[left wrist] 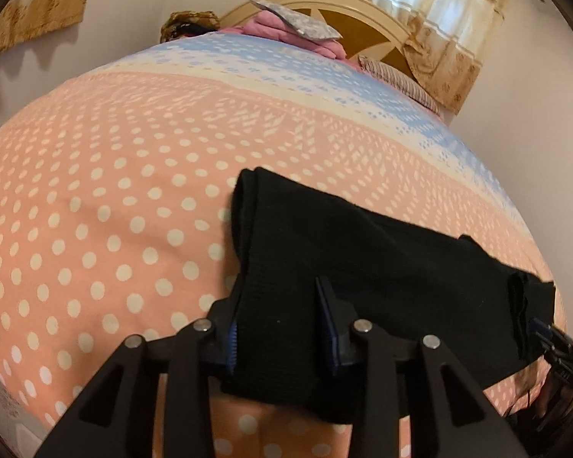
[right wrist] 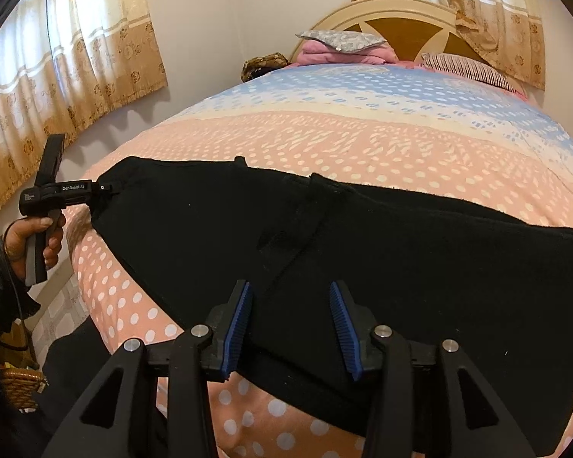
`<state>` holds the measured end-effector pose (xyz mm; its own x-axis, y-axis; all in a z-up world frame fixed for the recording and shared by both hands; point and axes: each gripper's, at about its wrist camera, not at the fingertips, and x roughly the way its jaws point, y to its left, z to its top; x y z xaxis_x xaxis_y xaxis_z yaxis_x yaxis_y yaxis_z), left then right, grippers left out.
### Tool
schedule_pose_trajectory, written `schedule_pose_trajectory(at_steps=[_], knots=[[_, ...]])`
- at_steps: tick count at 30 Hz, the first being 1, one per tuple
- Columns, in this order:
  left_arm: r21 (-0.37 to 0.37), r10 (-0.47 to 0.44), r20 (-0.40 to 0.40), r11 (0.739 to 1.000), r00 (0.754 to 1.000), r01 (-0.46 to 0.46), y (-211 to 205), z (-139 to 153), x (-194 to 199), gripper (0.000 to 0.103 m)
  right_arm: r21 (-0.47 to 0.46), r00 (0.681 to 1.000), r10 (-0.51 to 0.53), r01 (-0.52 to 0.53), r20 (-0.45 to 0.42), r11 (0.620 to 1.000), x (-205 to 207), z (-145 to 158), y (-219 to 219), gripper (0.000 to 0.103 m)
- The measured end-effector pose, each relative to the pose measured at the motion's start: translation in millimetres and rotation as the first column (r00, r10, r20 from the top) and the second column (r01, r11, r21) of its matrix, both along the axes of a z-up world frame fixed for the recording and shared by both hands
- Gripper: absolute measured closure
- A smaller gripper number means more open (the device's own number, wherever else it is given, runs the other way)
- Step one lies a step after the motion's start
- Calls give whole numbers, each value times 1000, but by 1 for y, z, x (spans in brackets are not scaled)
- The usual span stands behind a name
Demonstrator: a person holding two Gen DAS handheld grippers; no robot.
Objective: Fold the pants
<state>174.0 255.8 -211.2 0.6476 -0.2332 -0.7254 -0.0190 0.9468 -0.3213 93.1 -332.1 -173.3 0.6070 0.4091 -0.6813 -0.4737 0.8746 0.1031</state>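
The black pants point(right wrist: 363, 252) lie across the near edge of the bed point(right wrist: 324, 137), on a pink cover with white dots that turns cream and then blue toward the headboard point(right wrist: 397, 19); in the right wrist view the cloth runs as a broad dark band from the left side of the bed to the right edge of the picture, with a seam near its middle.

The left tongs point(left wrist: 282, 320) stand spread, with a ribbed end of the pants point(left wrist: 363, 252) lying between the two blue pads; the pads are apart and the cloth is not pinched flat, so the tongs look released around it rather than clenched; in the right wrist view the same left tongs point(right wrist: 109, 187) meet the far left corner of the pants, held by the person's left hand point(right wrist: 34, 236), though whether they grip there I cannot tell from that view.

The right tongs point(right wrist: 291, 320) are also spread wide, their blue pads on either side of the near hem of the pants, with cloth between them and not clamped.

At the head of the bed lie a folded pink blanket point(right wrist: 343, 53) with a grey pillow point(right wrist: 340, 40) on top, and a striped pillow point(right wrist: 466, 66) beside them; curtains point(right wrist: 68, 65) hang on the left wall and behind the headboard.
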Motion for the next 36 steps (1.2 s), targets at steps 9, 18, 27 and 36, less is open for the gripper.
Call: schedule_pose_trajectory(at_steps=[9, 18, 27, 36], knots=[[-145, 15, 55, 989, 998, -7, 7, 18, -12, 79, 35, 999, -49, 49, 12, 998, -1, 8, -10, 58], [-203, -82, 226, 971, 971, 129, -38, 95, -32, 79, 55, 989, -139, 141, -40, 988, 2, 20, -30, 58], [-198, -315, 329, 899, 890, 391, -146, 155, -30, 79, 58, 972, -235, 234, 3, 970, -21, 43, -81, 58], [-63, -528, 270, 825, 805, 562, -286, 167, -15, 79, 111, 905, -425, 422, 5, 900, -26, 48, -153, 58]])
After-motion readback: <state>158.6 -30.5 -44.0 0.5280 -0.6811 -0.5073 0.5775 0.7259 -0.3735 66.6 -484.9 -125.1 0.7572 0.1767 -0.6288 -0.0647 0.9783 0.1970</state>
